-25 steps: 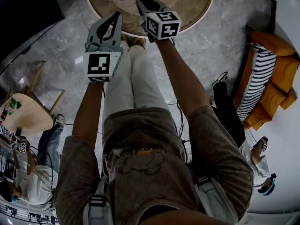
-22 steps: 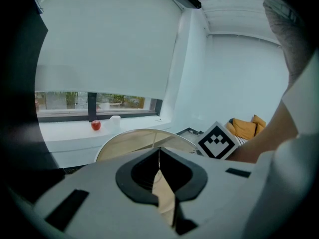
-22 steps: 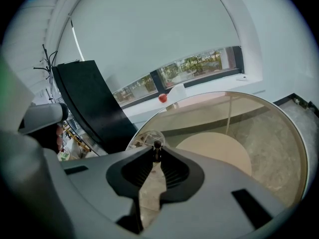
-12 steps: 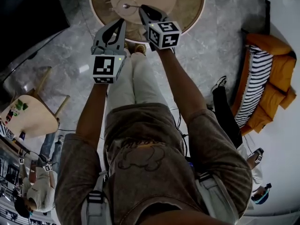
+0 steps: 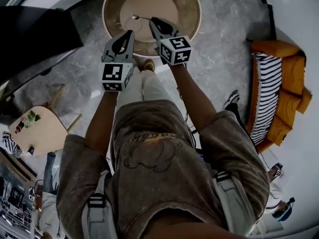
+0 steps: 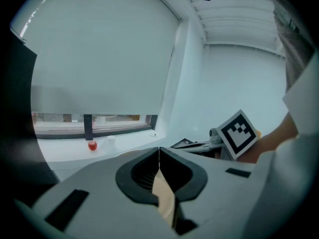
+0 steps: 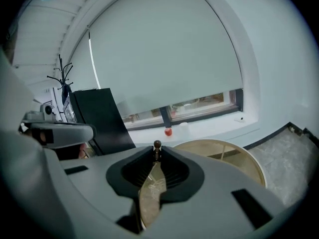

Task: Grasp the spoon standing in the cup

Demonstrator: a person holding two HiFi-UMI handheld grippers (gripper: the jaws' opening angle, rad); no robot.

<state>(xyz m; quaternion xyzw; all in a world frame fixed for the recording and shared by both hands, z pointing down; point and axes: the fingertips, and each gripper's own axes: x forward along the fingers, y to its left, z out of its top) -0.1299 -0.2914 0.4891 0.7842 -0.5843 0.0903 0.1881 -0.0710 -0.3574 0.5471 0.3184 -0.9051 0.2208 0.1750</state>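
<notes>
As its marker cube [image 5: 175, 50] faces up, right claw [image 7: 156, 156] pinches the spoon [image 5: 134, 18]

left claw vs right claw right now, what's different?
The right claw is clamped on the spoon, while the left claw has its jaws together on nothing. In the head view the right claw reaches farther over the round table than the left claw, which sits nearer the person. Shared: both are closed.
</notes>
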